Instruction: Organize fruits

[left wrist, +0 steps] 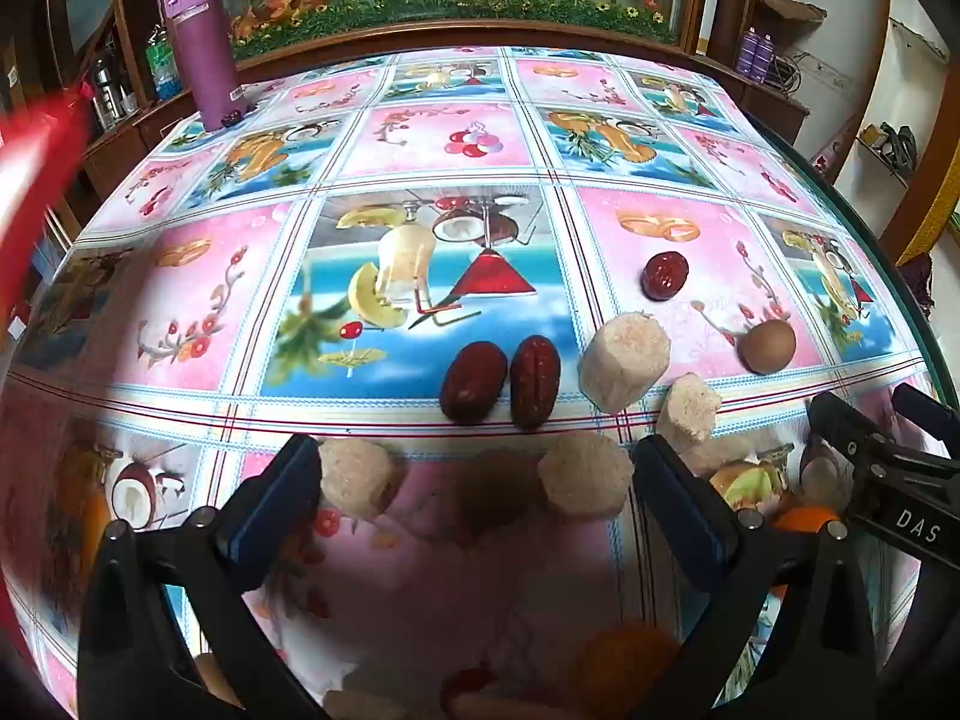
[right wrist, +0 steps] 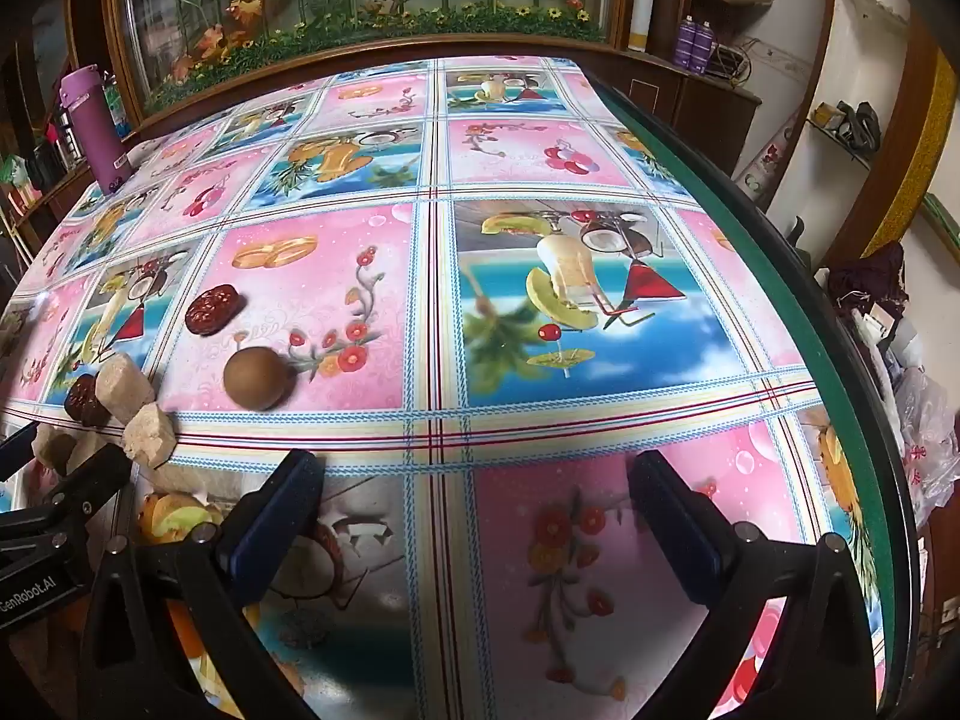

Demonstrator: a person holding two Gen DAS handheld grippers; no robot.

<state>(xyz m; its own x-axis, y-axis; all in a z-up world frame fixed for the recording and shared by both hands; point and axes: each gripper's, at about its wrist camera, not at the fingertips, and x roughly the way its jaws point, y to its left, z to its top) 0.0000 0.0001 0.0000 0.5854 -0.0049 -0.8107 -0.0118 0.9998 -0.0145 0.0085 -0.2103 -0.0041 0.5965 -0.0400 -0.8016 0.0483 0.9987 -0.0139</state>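
From the left wrist view, the left tool (left wrist: 474,468) hangs low over the counter (left wrist: 180,312) with its two fingers spread wide and nothing between the pads. Two pale beige cylinder pieces lie just ahead of the fingertips: one (left wrist: 357,477) touching or nearly touching the left finger, the other (left wrist: 585,480) just inside the right finger. Beyond them, two dark red dates (left wrist: 501,381) lie side by side, upright in the picture. To their right stand a larger beige cylinder (left wrist: 624,360) and a smaller beige chunk (left wrist: 689,408). Farther off lie a lone date (left wrist: 665,275) and a round brown fruit (left wrist: 768,345). The right tool (left wrist: 864,426) enters at the right edge. A purple bottle (left wrist: 201,54) stands at the far left corner.

From the right wrist view, the right tool (right wrist: 474,468) is also spread wide, empty, over bare patterned cloth. The brown fruit (right wrist: 258,378) lies ahead and to its left, apart from the fingers; the lone date (right wrist: 213,309) lies beyond it.
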